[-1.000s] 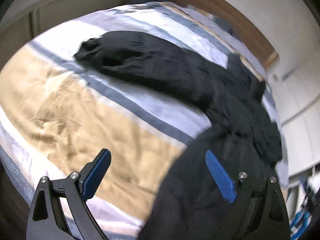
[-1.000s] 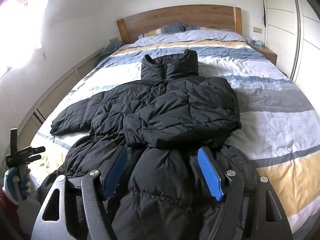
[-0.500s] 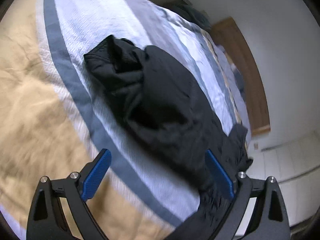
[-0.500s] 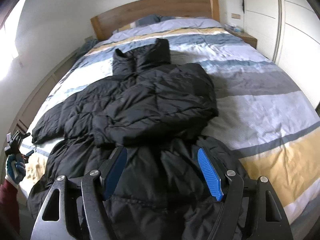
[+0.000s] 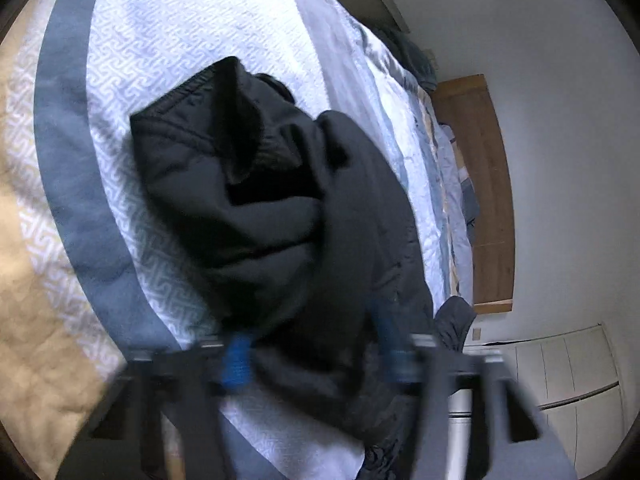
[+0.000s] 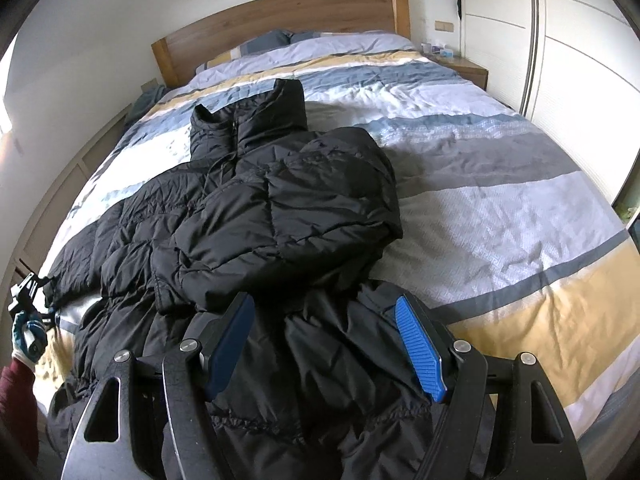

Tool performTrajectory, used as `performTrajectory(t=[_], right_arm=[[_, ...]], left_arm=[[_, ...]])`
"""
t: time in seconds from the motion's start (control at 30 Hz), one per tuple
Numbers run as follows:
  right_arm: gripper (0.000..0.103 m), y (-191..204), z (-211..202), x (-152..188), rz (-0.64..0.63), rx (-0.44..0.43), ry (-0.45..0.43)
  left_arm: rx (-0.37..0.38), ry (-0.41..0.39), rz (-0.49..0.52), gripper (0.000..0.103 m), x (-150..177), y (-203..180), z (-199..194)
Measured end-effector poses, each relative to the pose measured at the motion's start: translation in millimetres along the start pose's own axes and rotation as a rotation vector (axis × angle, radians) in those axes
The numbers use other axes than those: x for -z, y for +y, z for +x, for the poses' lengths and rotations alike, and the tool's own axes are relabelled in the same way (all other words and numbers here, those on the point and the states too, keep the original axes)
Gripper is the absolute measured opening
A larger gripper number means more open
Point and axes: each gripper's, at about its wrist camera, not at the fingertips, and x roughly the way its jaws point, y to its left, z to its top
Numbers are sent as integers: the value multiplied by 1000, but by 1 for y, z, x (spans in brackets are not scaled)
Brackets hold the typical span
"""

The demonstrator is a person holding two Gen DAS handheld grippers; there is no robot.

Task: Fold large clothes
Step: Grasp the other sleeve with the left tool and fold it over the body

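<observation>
A black puffer jacket (image 6: 256, 216) lies face up on the striped bed, collar toward the headboard, its right sleeve folded across the chest. Its left sleeve (image 5: 248, 200) stretches out to the bed's left side, cuff at the end. My left gripper (image 5: 316, 356) is blurred, its jaws apart around the sleeve, blue fingertips (image 5: 238, 356) on either side of the fabric; it also shows small in the right wrist view (image 6: 28, 304). My right gripper (image 6: 328, 340) is open and empty above the jacket's hem.
The bed cover (image 6: 500, 208) has white, grey, blue and tan stripes. A wooden headboard (image 6: 280, 20) and pillows are at the far end. White wardrobe doors (image 6: 580, 60) and a nightstand (image 6: 464, 66) stand on the right.
My left gripper has moved down onto the outstretched sleeve and its jaws have narrowed around it. My right gripper has drifted slightly, still open over the hem.
</observation>
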Motion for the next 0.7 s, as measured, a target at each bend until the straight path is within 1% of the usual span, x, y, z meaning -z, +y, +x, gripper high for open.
performTrajectory(t=[0.03, 0.07, 0.17, 0.33, 0.5, 0.63, 0.7], right_arm=[[73, 0, 0, 1, -1, 1, 1], [73, 0, 1, 1, 0, -1, 1], [73, -2, 0, 3, 4, -4, 0], [73, -5, -3, 4, 20, -20, -12], [73, -16, -10, 11, 55, -49, -32], [73, -28, -19, 15, 85, -58, -52], [73, -32, -22, 16, 88, -46, -59]], left_arm=[[13, -1, -10, 20, 0, 0, -1], [21, -10, -6, 14, 3, -3, -4], [10, -31, 74, 9, 10, -23, -10], [16, -67, 212, 8, 23, -69, -26], [58, -87, 340, 8, 44, -119, -43], [101, -89, 455, 8, 75, -163, -56], [129, -75, 510, 8, 92, -191, -58]])
